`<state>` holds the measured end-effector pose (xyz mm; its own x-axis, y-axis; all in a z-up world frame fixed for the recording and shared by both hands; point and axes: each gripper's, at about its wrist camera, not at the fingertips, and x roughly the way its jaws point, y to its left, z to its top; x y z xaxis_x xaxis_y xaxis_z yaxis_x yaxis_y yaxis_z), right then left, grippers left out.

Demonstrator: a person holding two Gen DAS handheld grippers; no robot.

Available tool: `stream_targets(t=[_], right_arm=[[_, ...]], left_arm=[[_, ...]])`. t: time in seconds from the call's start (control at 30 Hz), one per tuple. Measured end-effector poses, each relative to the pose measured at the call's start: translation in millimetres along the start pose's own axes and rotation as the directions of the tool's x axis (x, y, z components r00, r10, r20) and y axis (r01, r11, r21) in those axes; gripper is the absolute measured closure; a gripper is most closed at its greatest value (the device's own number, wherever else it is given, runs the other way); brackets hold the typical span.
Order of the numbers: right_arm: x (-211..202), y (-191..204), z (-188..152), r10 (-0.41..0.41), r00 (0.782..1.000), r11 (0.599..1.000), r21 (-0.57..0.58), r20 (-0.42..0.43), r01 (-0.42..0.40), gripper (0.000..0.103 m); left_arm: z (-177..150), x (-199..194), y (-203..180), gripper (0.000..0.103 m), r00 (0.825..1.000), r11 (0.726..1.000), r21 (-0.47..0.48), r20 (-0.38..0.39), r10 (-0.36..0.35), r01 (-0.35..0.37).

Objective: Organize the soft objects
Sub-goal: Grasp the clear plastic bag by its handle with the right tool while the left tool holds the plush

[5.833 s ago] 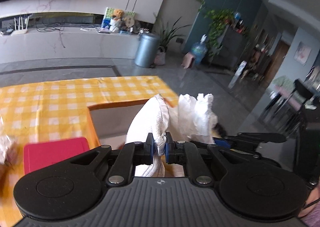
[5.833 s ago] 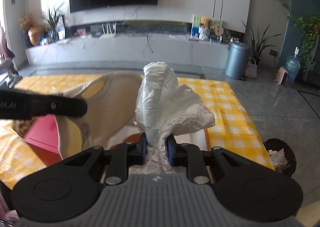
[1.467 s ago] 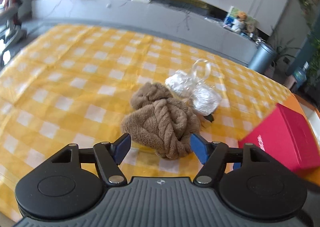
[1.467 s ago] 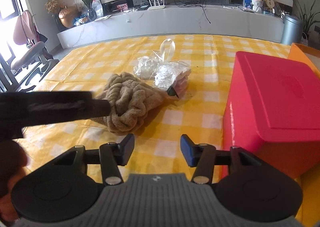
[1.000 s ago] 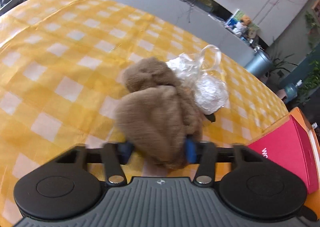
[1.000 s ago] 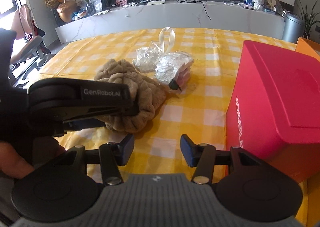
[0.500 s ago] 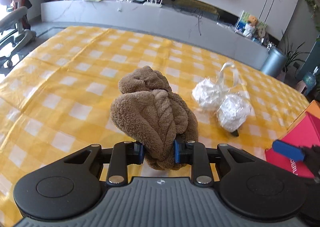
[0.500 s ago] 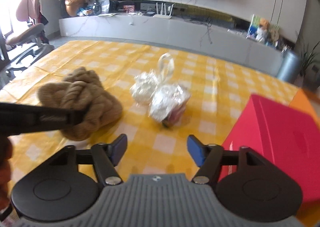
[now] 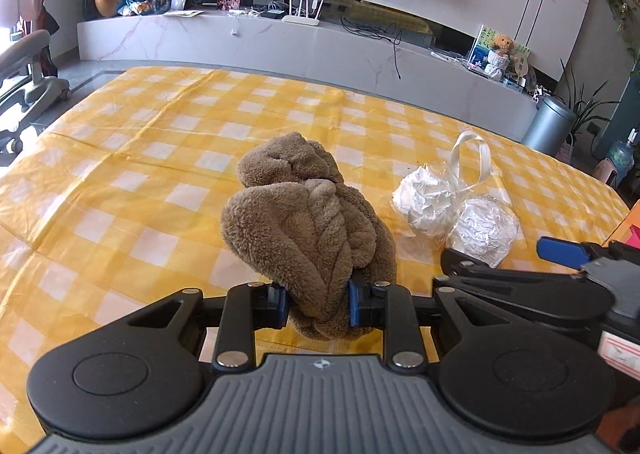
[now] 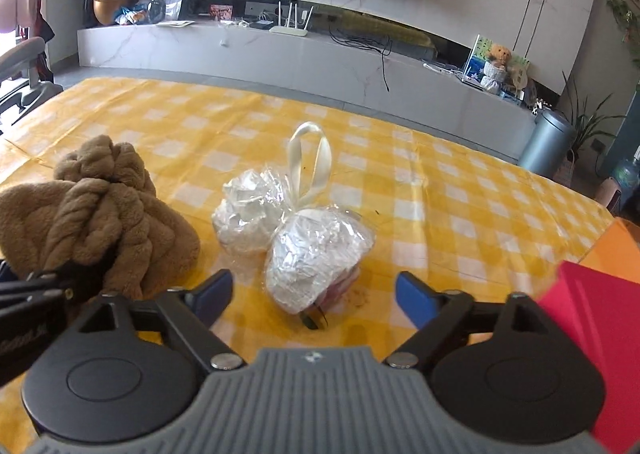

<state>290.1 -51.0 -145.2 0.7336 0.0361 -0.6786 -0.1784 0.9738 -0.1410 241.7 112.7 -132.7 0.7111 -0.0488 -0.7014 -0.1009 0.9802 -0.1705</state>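
On a counter (image 9: 120,157) draped in glossy yellow-and-white checked cloth, the left claw (image 9: 318,306) clenches a brown, fleecy towel (image 9: 308,230), its plush pile twisted into rope-like folds and bunched into a rounded lump between the blue pads. Just right of it lies a crinkled clear plastic bag (image 10: 296,234), knotted into two bulging white lobes with a cream ribbon loop standing upright above them. The right claw (image 10: 314,294) hangs released, blue-tipped fingers spread wide either side of the nearer lobe, touching nothing. At far right, a smooth red box (image 10: 596,338) with flat faces sits near the counter edge.
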Motion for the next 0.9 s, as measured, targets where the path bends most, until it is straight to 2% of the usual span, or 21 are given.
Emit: stream_targets(t=[0.07, 0.23, 0.4, 0.63, 0.9], right_arm=[[8, 2, 1, -0.002, 1.000, 1.000, -0.011, -0.007, 0.002, 0.016], [19, 5, 2, 0.023, 1.000, 1.000, -0.018, -0.016, -0.023, 0.045], [11, 9, -2, 0.045, 0.999, 0.997, -0.056, 0.022, -0.044, 0.061], [-28, 10, -11, 0.083, 0.995, 0.995, -0.068, 0.063, -0.079, 0.067], [-82, 8, -27, 0.119, 0.990, 0.992, -0.056, 0.073, -0.115, 0.069]], left_arm=[[0, 2, -1, 0.073, 1.000, 1.000, 0.001, -0.006, -0.005, 0.005], [-1, 4, -1, 0.073, 1.000, 1.000, 0.005, -0.010, -0.003, 0.003], [-1, 4, -3, 0.073, 1.000, 1.000, 0.020, -0.009, 0.001, -0.001], [-7, -15, 3, 0.073, 0.998, 0.999, -0.007, -0.046, -0.031, 0.031], [-19, -60, 6, 0.073, 0.997, 1.000, -0.002, -0.071, -0.017, 0.017]])
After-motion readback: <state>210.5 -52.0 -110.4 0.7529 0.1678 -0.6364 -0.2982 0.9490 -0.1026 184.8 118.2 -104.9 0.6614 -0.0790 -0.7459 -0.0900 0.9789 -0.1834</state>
